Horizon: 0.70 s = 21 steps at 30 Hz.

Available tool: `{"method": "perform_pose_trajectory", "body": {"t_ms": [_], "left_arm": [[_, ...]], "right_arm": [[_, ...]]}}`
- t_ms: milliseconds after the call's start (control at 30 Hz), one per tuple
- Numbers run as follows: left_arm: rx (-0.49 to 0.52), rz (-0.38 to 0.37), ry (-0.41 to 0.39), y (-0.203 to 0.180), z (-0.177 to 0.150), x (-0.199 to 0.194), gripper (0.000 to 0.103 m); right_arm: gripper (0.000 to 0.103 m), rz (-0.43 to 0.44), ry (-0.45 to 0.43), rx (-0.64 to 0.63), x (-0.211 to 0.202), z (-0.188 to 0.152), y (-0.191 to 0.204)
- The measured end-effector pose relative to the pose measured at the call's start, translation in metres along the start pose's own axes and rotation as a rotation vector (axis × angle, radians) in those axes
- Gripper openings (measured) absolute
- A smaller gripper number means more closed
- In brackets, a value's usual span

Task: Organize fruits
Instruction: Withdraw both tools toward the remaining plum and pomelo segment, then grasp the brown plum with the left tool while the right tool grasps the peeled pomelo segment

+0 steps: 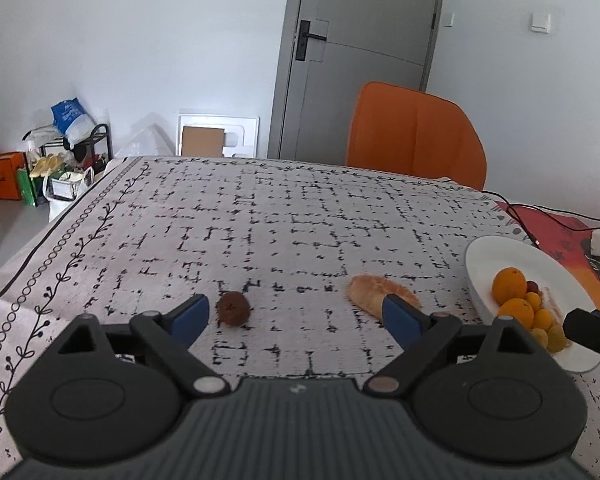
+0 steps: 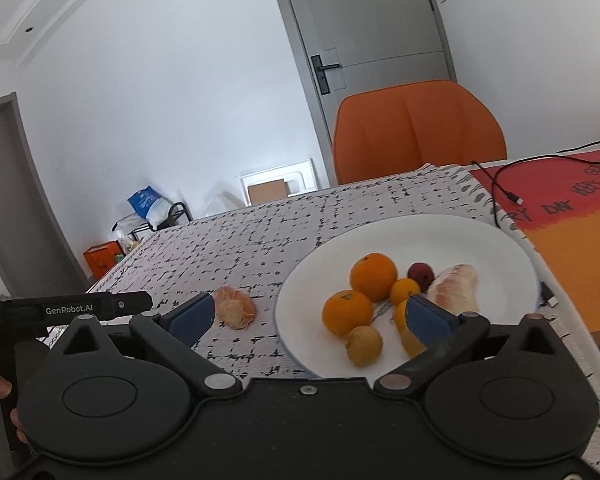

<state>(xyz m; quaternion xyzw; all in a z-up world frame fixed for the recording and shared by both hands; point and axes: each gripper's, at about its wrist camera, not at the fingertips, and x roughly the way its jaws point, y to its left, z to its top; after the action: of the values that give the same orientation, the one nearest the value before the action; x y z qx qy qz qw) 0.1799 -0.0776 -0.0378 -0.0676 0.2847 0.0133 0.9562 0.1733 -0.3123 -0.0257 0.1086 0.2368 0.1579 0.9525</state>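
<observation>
My left gripper (image 1: 296,316) hangs low over the tablecloth (image 1: 260,216) with its jaws spread wide and nothing between them. Just past its left fingertip sits a small brown fruit (image 1: 233,308), close to the pad but not gripped. A peeled citrus piece (image 1: 374,292) lies on the cloth beyond the right fingertip, which covers part of it.

My right gripper (image 2: 310,318) is also wide apart and empty, hovering over the near edge of the white plate (image 2: 460,236). On the plate I see two oranges (image 2: 373,276), a smaller orange fruit (image 2: 405,290), a yellow one (image 2: 365,345) nearest me, a dark red fruit (image 2: 420,273) and a pale peeled segment (image 2: 456,290); another yellow-orange fruit is partly hidden behind the right fingertip. The same peeled citrus piece shows left of the plate, on the cloth, apart from the rim.

To the plate's right lies a red-orange mat (image 2: 572,240) with a black cable (image 2: 504,188) across it. Beyond the table stands an orange chair (image 2: 418,128), then a grey door (image 2: 376,32).
</observation>
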Motion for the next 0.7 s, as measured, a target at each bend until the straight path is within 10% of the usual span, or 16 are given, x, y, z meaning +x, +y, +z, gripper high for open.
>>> {"method": "perform_pose_trajectory", "body": {"t_ms": [467, 700], "left_arm": [[-0.016, -0.017, -0.001, 0.018, -0.001, 0.006, 0.089], [-0.049, -0.022, 0.032, 0.032, 0.000, 0.017, 0.066]], "right_arm": [[0.103, 0.087, 0.031, -0.056, 0.025, 0.005, 0.027], [0.096, 0.135, 0.074, -0.071, 0.044, 0.013, 0.041]]}}
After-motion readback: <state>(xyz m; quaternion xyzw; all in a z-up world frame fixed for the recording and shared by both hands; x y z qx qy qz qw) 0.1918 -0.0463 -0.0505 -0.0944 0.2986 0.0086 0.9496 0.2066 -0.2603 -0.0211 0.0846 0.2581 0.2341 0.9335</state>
